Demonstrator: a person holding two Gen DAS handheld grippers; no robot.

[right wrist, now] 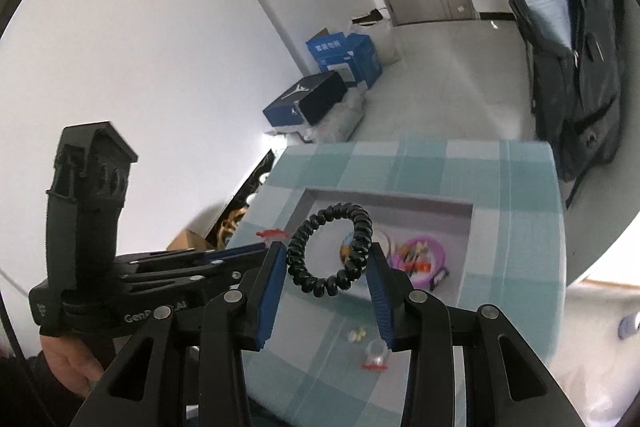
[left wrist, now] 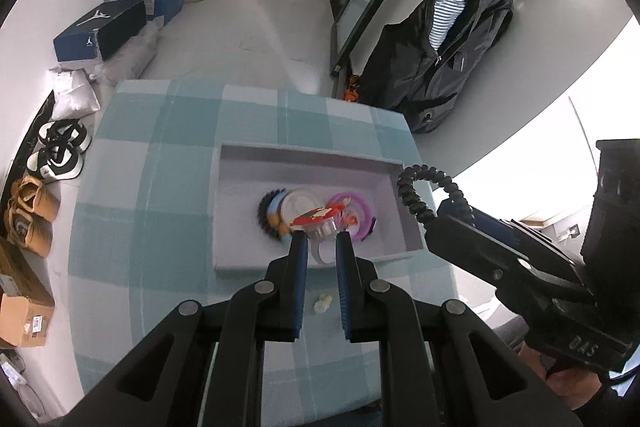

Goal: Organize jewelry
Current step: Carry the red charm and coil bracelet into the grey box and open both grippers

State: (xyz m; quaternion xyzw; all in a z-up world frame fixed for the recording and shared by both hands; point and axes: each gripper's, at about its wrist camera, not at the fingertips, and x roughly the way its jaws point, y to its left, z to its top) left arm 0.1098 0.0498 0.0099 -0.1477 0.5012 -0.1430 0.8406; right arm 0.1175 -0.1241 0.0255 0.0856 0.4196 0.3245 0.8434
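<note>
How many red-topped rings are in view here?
2. One ring is held by the left tongs over the tray; the second ring lies on the checked cloth outside it. The tray's pile may hide more.

Black coil hair tie, purple bracelet, teal-checked tablecloth, grey tray
</note>
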